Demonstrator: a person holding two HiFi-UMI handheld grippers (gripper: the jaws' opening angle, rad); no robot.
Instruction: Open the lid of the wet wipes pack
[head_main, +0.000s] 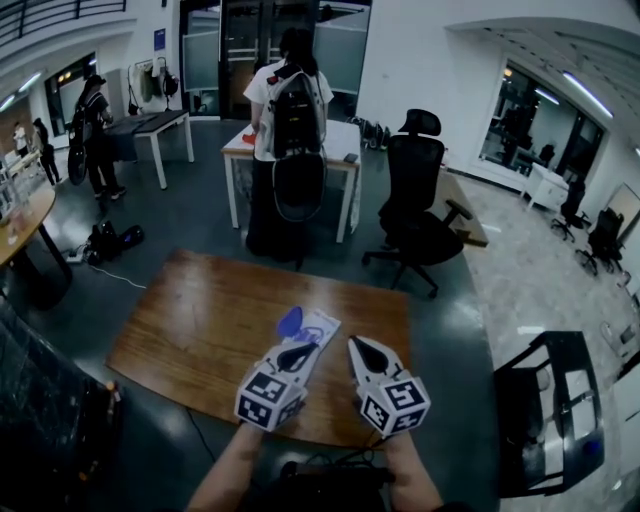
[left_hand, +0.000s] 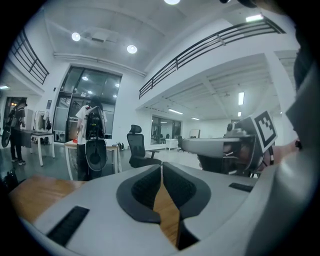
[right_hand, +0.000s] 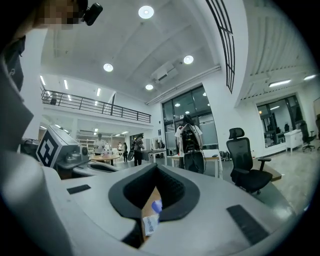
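The wet wipes pack (head_main: 318, 330) lies on the wooden table (head_main: 200, 320), white with a blue lid (head_main: 290, 322) standing up at its far-left end. My left gripper (head_main: 303, 352) hovers over the pack's near end, jaws shut with nothing between them; in the left gripper view (left_hand: 161, 167) only table wood shows through the slit. My right gripper (head_main: 358, 347) is just right of the pack, shut and empty. In the right gripper view (right_hand: 156, 170) the pack (right_hand: 149, 222) and its blue lid (right_hand: 156, 205) show below the closed pads.
A black office chair (head_main: 420, 215) stands beyond the table's far right corner. A person with a backpack (head_main: 290, 120) stands at a white table (head_main: 340, 145) behind. Other people (head_main: 95, 130) are at the far left. A black stand (head_main: 555, 410) is on the floor to the right.
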